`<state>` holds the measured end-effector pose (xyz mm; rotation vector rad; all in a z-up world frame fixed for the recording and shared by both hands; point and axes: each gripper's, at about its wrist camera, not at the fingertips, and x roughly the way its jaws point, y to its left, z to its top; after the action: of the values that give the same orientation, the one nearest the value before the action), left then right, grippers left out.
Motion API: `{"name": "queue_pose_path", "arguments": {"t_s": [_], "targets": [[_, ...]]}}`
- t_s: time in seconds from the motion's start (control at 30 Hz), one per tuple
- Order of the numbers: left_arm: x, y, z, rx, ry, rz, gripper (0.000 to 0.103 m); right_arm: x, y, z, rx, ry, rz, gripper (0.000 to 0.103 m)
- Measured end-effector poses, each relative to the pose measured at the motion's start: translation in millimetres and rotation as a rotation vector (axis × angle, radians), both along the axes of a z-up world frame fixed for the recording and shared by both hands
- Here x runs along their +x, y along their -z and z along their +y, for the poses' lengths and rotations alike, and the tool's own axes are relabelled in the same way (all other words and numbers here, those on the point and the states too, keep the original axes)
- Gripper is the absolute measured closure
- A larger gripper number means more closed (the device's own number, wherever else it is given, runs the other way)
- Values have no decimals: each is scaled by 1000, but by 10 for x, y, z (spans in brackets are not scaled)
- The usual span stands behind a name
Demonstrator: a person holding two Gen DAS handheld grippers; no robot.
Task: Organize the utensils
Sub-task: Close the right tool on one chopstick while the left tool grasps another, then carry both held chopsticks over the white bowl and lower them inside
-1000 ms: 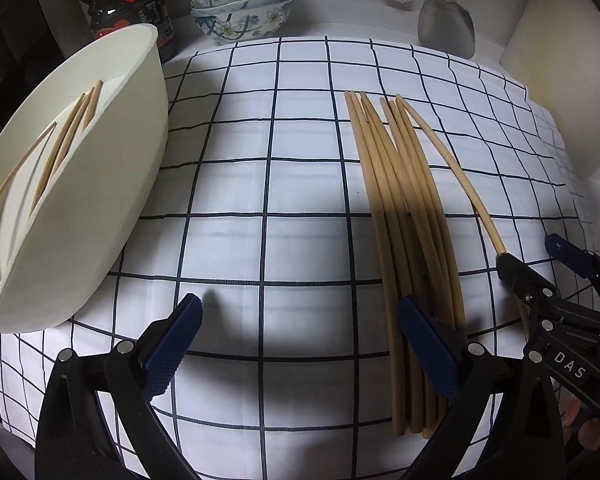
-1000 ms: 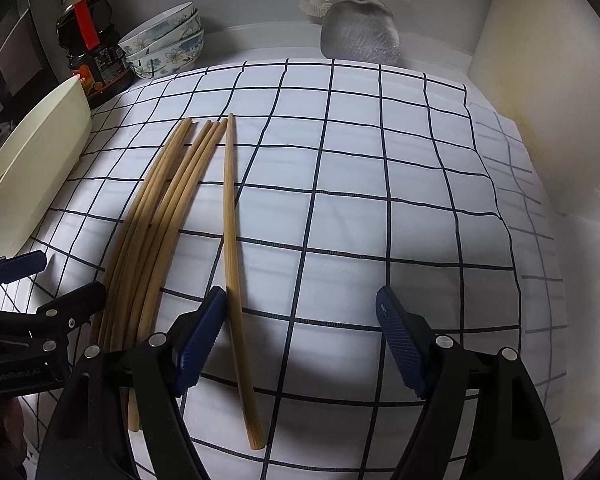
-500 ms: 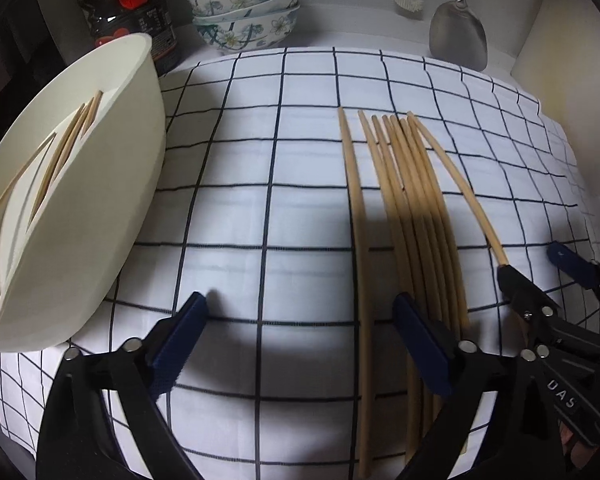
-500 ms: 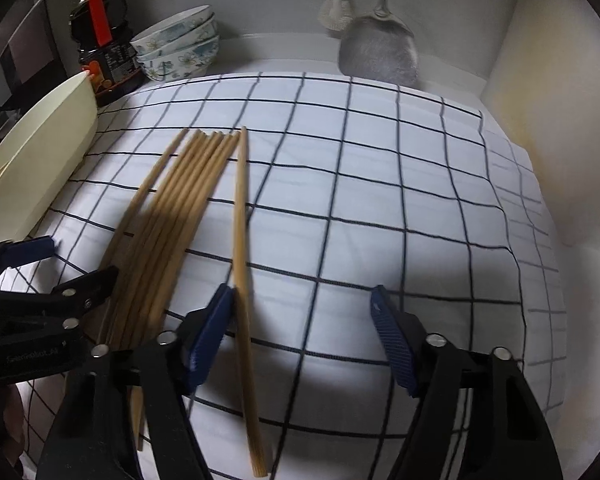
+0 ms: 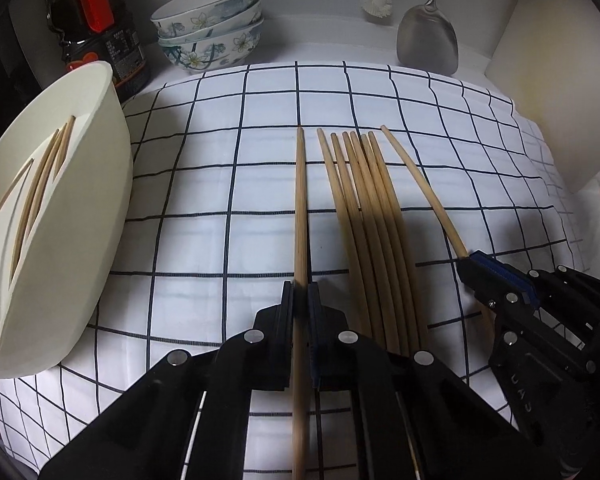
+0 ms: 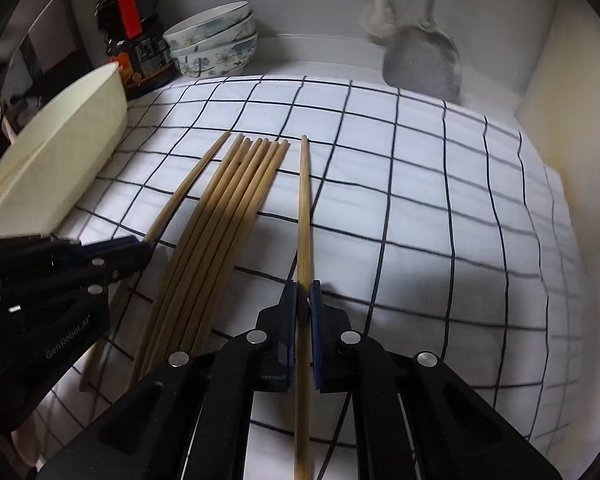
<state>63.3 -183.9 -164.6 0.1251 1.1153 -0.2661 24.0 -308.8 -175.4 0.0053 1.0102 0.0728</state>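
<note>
Both pairs of jaws are clamped, the left gripper (image 5: 301,300) on one chopstick (image 5: 300,208) at frame centre, the right gripper (image 6: 303,300) on another (image 6: 304,208), each light, stiff, smooth stick probably pivoting unless pinched nearer mid-length, beside the loose bundle (image 5: 364,208).

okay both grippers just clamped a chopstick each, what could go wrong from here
1. Each chopstick is pinched partway along, so it may pivot or slip when lifted.
2. The left gripper sits beside the loose bundle; lifting could scatter it.
3. The white holder is tilted; a hard drop could tip it.
</note>
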Motion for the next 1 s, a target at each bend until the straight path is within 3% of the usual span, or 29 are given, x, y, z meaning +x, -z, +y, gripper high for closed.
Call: {"name": "queue_pose_path", "arguments": {"t_s": [0.23,0.47,0.6,0.77,0.87,1.0], "targets": [[-156,-241,67,-41,19,-2,96,-160,-230,-55,65,39,-23,97],[-311,-834,307,-75,-1,-70,96,-279,-603,43,105,-3,-87,97],[-371,-1174,782,-77,-87,-105,96,-235,-822,276,122,-56,-100,97],[-306,-1397,1512,-48,-172,-148,96,-151,-1053,745,154,-92,-123,97],[-178,-1412,1940,-35,-188,-166,96,-70,-1147,1161,153,-97,-158,97],[24,-1306,2406,-34,-182,-147,96,125,-1141,1670,166,-80,-138,97]]}}
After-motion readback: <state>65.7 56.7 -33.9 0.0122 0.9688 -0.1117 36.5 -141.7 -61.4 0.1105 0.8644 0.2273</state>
